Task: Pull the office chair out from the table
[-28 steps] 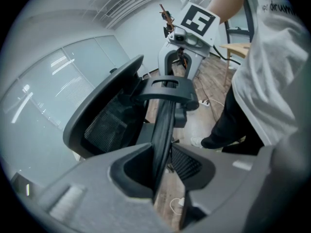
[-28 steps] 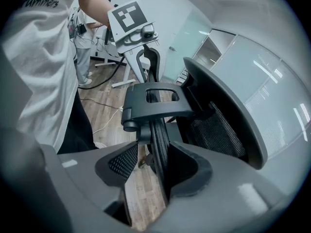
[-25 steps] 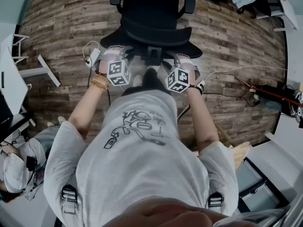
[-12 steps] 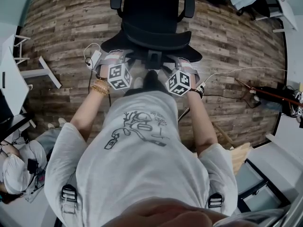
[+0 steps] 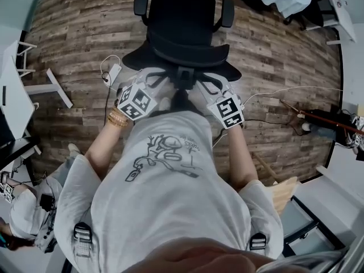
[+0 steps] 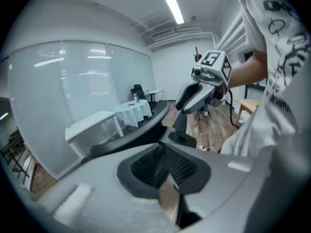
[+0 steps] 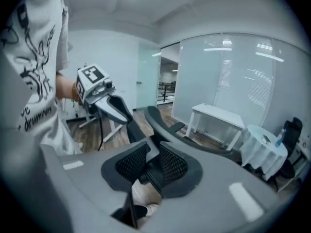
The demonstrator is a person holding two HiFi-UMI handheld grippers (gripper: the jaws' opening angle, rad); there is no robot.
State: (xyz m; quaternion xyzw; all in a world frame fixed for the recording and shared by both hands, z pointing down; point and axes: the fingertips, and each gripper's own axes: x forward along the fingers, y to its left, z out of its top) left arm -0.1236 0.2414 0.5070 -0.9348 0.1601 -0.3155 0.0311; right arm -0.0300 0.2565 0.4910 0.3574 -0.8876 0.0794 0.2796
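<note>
Room: office with wood-plank floor [image 5: 74, 33], frosted glass partitions and a white desk [image 7: 218, 115] along the wall. Loose cables [image 5: 284, 87] lie on the floor to the person's right.

Office chair [image 5: 182, 21]: black, standing on open floor directly ahead of the person. Its backrest faces the person and its seat and armrests point away. It is well apart from the white desk frames at the edges of the head view.

Left hand-held gripper [image 5: 154, 78]: just behind the left part of the backrest's upper edge, pointing forward and down, marker cube tilted. Its jaws have just been closing. In its own view the pads [image 6: 146, 164] stand nearly together and appear to meet at the tips. Nothing is between them; only floor shows in the wedge below. The backrest curves past beyond the tips.

Right hand-held gripper [image 5: 207, 84]: mirrors it on the right, cube also tilted. Its jaws have also just been closing. Its own view shows a narrow gap left between the pads [image 7: 172, 164]. Nothing is clamped there; chair and floor show through it.

Neither gripper grasps the chair.
</note>
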